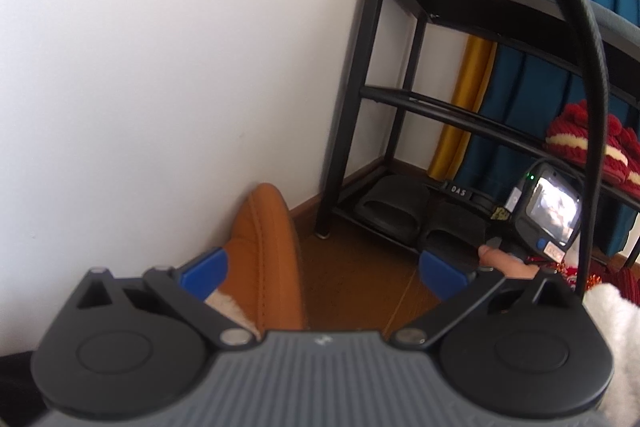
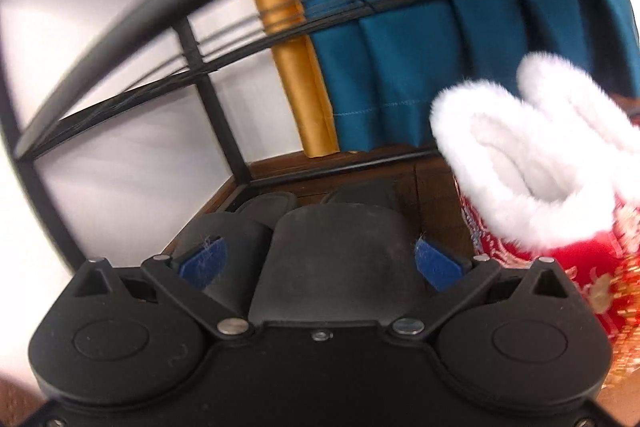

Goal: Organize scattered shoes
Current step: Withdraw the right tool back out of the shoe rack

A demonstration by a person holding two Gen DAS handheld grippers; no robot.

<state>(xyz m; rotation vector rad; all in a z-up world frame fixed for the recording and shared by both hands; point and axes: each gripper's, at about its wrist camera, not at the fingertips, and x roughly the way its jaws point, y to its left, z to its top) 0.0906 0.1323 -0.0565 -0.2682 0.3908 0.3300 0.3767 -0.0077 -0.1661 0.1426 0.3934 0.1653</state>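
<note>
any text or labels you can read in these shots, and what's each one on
"DAS" on a black strap behind the black slides on the rack's bottom shelf; the strap's start is hidden.
Yellow-and-black label beside the right gripper's screen: too blurred to read.
Right wrist view: no legible text.

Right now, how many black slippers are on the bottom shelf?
2, side by side: one black slipper nearer the wall, the other between the right gripper's open fingers. More may be hidden.

Shoe rack (image 1: 400, 99) in room corner, against wall (image 1: 160, 67), curtain (image 1: 540, 99) behind. Pair of slides (image 1: 404, 213) on bottom shelf, left end; fur-trimmed slippers (image 2: 552, 163) to their right. Knitted slippers (image 1: 592, 143) on middle shelf. Leather slipper (image 1: 266, 251) on floor (image 1: 352, 279), left of rack.
</note>
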